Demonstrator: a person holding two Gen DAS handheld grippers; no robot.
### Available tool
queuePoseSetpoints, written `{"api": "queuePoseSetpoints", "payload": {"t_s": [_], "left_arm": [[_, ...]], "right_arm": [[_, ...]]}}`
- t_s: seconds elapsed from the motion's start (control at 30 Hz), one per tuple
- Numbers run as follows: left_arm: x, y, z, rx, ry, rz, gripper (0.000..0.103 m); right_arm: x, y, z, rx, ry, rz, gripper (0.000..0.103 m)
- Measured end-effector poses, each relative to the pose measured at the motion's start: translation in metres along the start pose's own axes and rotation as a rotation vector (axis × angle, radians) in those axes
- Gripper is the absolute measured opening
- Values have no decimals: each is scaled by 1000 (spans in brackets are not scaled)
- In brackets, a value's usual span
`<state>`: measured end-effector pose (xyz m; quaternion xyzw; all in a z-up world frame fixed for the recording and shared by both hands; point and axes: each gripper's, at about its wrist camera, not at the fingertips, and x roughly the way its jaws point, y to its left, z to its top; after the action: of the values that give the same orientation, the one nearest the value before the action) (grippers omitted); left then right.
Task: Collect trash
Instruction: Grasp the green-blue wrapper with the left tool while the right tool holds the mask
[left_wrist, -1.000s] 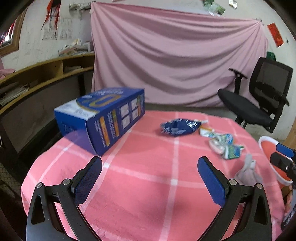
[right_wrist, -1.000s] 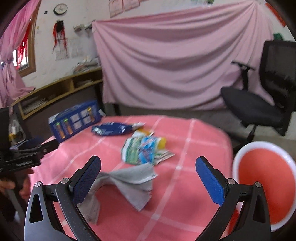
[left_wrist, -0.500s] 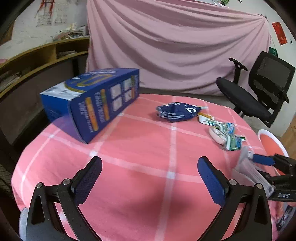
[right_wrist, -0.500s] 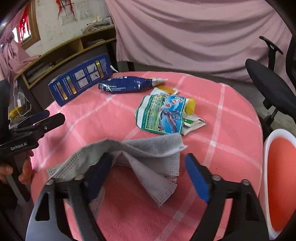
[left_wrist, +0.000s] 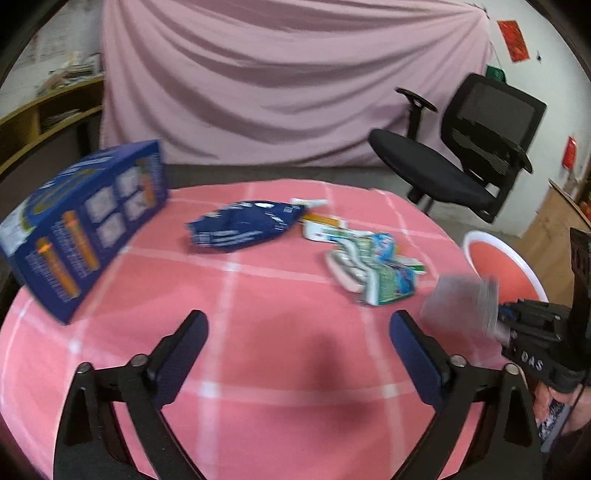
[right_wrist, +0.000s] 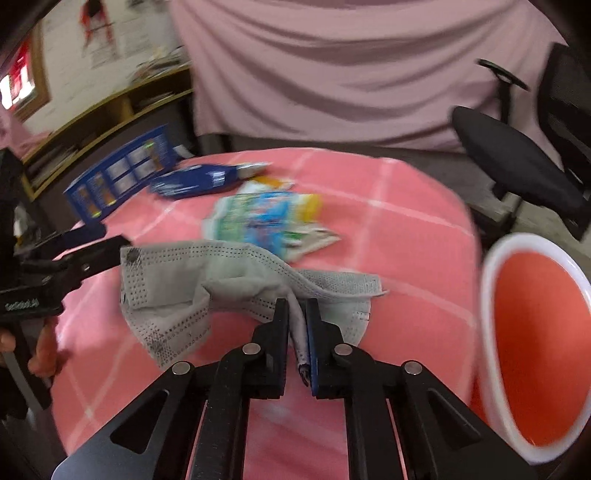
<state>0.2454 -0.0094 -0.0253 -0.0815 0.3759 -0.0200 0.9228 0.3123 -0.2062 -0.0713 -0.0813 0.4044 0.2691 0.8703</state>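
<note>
pink drape (left_wrist: 280, 81) bkgd | blk office chair (left_wrist: 465, 155) R | shelf (right_wrist: 122, 110) L

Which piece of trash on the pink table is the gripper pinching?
The grey face mask. The right gripper is shut on its folded edge, while the blue box, the dark blue wrapper and the green-and-blue wrapper lie untouched farther back.

Little lettering was legible — only marks on the two tools.
In the left wrist view the black body of the right tool (left_wrist: 496, 325) carried pale letters that read roughly "DAS", the start cut off; in the right wrist view the left tool (right_wrist: 92, 243) bore a small white word, too blurred to spell out. Print on the blue box (left_wrist: 81, 221), the blue packet (left_wrist: 240, 227) and the green-and-blue wrapper (left_wrist: 384, 280) was smeared — none of it could be read.
</note>
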Motion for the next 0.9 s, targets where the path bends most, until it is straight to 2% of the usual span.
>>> {"api": "queuePoseSetpoints", "payload": {"t_s": [0.1, 0.17, 0.27, 0.37, 0.47, 0.57, 0.7, 0.83, 0.9], "left_arm": [[12, -11, 6, 22, 37, -32, 78], [20, -17, 10, 25, 51, -52, 64], [26, -27, 14, 24, 57, -73, 53], [37, -35, 18, 18, 75, -89, 48], [43, -39, 23, -4, 70, -68, 42], [45, -42, 28, 2, 54, -74, 42], [55, -44, 33, 5, 81, -76, 42], [66, -40, 34, -37, 128, -88, 28], [65, -40, 34, -40, 127, -87, 27]], "right_arm": [[-4, -26, -3, 76, -24, -33, 7], [-6, -34, -4, 106, -39, -54, 7], [-7, -47, -4, 150, -63, -58, 7], [-7, -52, -4, 166, -69, -45, 7], [-6, -52, -4, 164, -70, -38, 7], [-6, -52, -5, 165, -71, -32, 7], [-6, -52, -6, 169, -73, -25, 7], [-5, -52, -6, 170, -69, -21, 7], [-4, -53, -6, 169, -68, -19, 7]]}}
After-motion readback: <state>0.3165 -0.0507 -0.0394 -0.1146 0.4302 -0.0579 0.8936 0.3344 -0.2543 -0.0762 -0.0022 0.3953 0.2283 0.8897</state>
